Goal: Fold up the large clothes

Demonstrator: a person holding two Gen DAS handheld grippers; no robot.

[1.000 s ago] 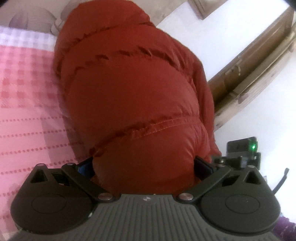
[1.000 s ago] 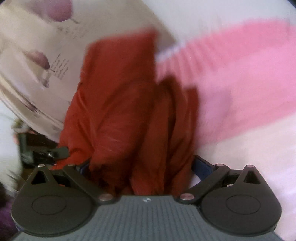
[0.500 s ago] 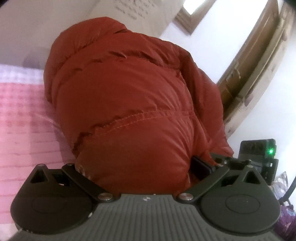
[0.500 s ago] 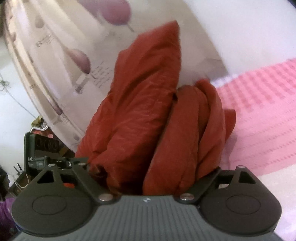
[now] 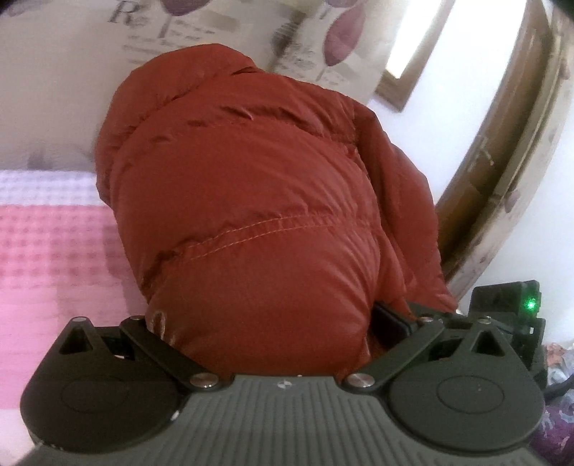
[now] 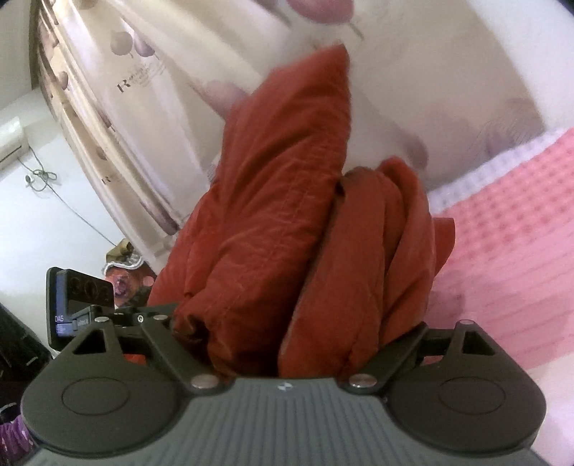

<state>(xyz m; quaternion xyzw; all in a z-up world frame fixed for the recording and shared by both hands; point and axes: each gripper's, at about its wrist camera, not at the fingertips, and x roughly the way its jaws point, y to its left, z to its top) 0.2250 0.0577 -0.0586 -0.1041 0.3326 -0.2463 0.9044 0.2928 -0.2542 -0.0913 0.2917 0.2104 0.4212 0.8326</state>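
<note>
You had the red quilted jacket gathered in a thick bundle between both grippers, raised above the pink checked bedspread. Your left gripper stood with its jaws wide, and the puffy fabric filled the whole gap between them; the black pad on the right side of that view pressed into the cloth, so the left gripper was clamped on the jacket. Your right gripper also stood wide, with two upright folds of the jacket packed between its linkage arms. Its jaws had closed somewhat within the last second and then held their spacing, with the jacket between them throughout; the fingertips were hidden by the cloth, but the fabric was squeezed at both sides, so the right gripper was clamped on the jacket as well. In the left wrist view the bundle stood in front of a floral printed curtain and beside a wooden door frame. In the right wrist view the bedspread lay to the right of the jacket, and the curtain hung behind it.
</note>
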